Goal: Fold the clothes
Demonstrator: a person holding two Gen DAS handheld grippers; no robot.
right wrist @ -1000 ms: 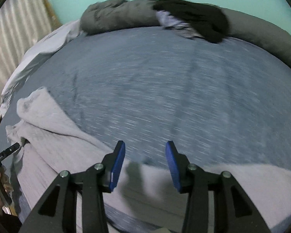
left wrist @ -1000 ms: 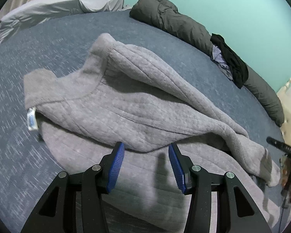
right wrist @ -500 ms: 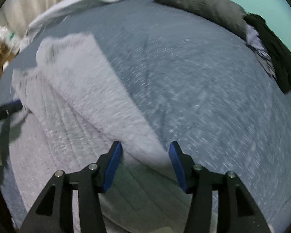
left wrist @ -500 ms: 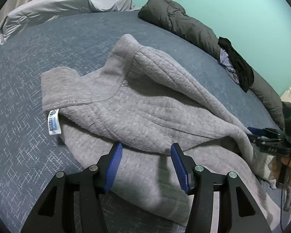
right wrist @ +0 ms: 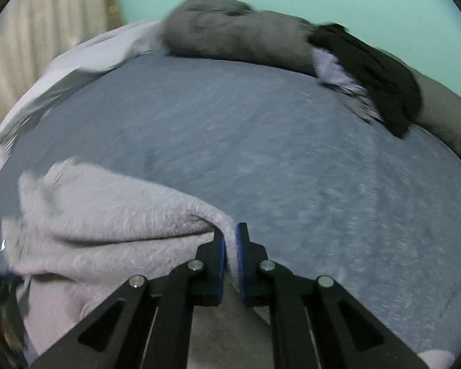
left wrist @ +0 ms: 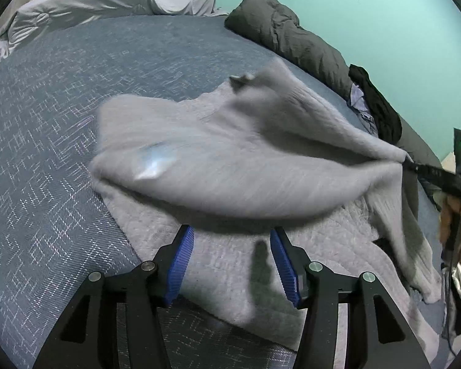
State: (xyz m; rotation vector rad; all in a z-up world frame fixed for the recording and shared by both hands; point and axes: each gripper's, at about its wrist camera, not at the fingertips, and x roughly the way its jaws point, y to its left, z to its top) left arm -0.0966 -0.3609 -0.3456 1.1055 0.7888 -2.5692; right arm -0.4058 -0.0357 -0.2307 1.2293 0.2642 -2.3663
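Mint-green wall (left wrist: 368,15) behind, and a wide bed with a blue-grey patterned cover (left wrist: 46,184) fills both views. Spread across it lies the grey sweatshirt (left wrist: 230,166), quilted in texture, and its upper layer is lifted off the lower one and blurred with motion, a pale label (left wrist: 153,163) smeared across it. Look at the right gripper (right wrist: 229,240): jaws clamped tight on a fold of that sweatshirt, the fabric pinched between the blue pads (right wrist: 238,246) and stretching away to the left in a thick ridge. From the left wrist view that same gripper shows at the far right, the cloth drawn to a point at its tip, a hand (left wrist: 458,224) wrapped round the handle. The left gripper (left wrist: 232,264) hangs over the near part of the sweatshirt, jaws spread wide, nothing between the blue pads, its shadow falling on the lower layer. Along the wall runs a rolled dark grey duvet (left wrist: 292,40), with a black garment (left wrist: 378,104) draped over it and something pale lilac tucked beneath. At the far left corner sits a crumpled light grey sheet (left wrist: 107,3), with a pale curtain (right wrist: 46,46) behind it in the right wrist view.
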